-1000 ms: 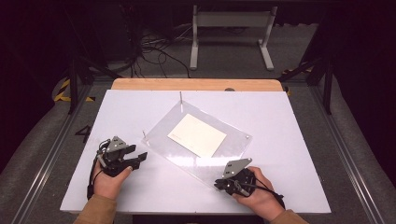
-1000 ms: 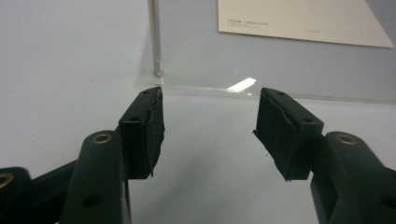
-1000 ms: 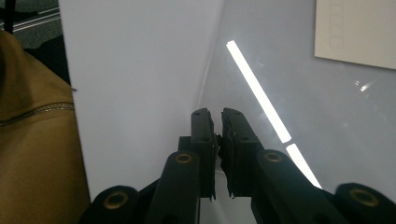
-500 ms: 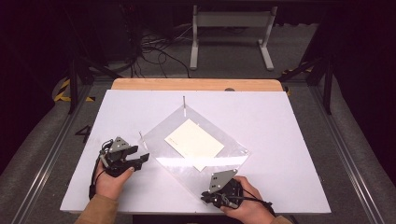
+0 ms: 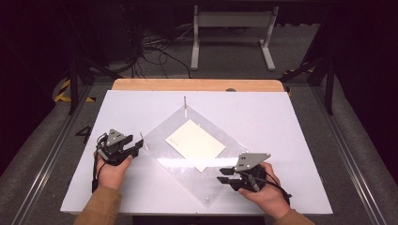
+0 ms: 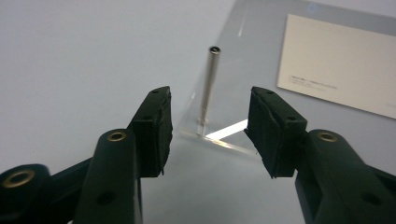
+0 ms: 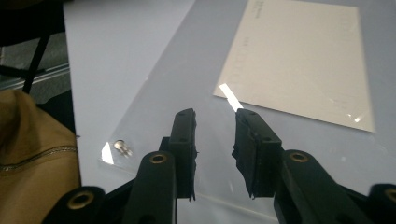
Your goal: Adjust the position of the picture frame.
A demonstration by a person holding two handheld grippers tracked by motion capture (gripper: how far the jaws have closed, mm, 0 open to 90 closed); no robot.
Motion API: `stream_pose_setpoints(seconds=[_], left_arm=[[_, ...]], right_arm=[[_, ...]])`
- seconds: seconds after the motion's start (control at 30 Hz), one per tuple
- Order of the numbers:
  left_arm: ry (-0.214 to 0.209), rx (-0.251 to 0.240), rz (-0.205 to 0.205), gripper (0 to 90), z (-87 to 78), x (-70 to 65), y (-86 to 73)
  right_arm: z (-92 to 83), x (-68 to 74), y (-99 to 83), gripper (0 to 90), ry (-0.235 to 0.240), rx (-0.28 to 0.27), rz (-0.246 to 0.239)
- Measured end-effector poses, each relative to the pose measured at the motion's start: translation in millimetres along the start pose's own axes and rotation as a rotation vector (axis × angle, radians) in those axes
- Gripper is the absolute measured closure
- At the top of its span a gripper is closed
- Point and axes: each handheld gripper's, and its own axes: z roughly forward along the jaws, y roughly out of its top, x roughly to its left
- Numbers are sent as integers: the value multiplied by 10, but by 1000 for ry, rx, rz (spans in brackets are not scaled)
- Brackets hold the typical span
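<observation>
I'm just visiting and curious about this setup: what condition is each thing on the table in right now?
Clear acrylic sheet: flat on the white table, turned like a diamond.
Cream paper card: flat under or in the sheet.
Thin metal post: upright at the sheet's corner, untouched.
Left gripper: jaws apart either side of that post, just been closing.
Right gripper: over the sheet's edge, holding nothing, jaws just been opening.

The right gripper [image 7: 215, 140] hovers over the clear acrylic sheet [image 7: 187, 84], its jaws having just been opening, a narrow gap between them with nothing pinched. Beyond its fingertips a cream paper card [image 7: 303, 60] lies under the sheet. A small metal stud [image 7: 122, 148] sits at the sheet's near corner, beside a tan sleeve [image 7: 32, 140].
</observation>
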Motion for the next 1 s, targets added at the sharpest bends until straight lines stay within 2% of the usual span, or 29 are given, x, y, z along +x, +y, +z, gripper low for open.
stream_pose_setpoints(seconds=[0.07,0.2,0.27,0.3,0.37,0.4,0.43,0.47,0.57,0.67,0.83,1.0], left_arm=[[3,-8,-5,513,43,0,12],[1,15,-10,556,168,11,58],[1,18,-20,639,230,15,62],[-1,20,-25,639,256,18,61],[-25,20,-27,760,294,13,67],[-23,26,-10,825,299,-5,80],[3,39,26,843,302,-39,103],[15,43,49,847,303,-59,128],[6,29,47,850,307,-54,197],[21,26,49,850,360,-56,284],[38,12,54,848,472,-65,499],[37,-5,71,846,607,-67,698]], right_arm=[[-38,-35,-14,683,-10,-9,11],[-166,-166,-79,683,-54,-34,48],[-200,-195,-101,683,-65,-40,57],[-215,-207,-113,683,-68,-41,63],[-242,-230,-136,683,-76,-43,72],[-252,-238,-145,683,-79,-44,73],[-264,-243,-154,683,-81,-45,76],[-275,-248,-161,683,-83,-45,77],[-307,-266,-182,683,-91,-51,82],[-344,-289,-198,683,-101,-54,90],[-435,-342,-223,683,-120,-62,102],[-563,-418,-271,683,-149,-69,124]])
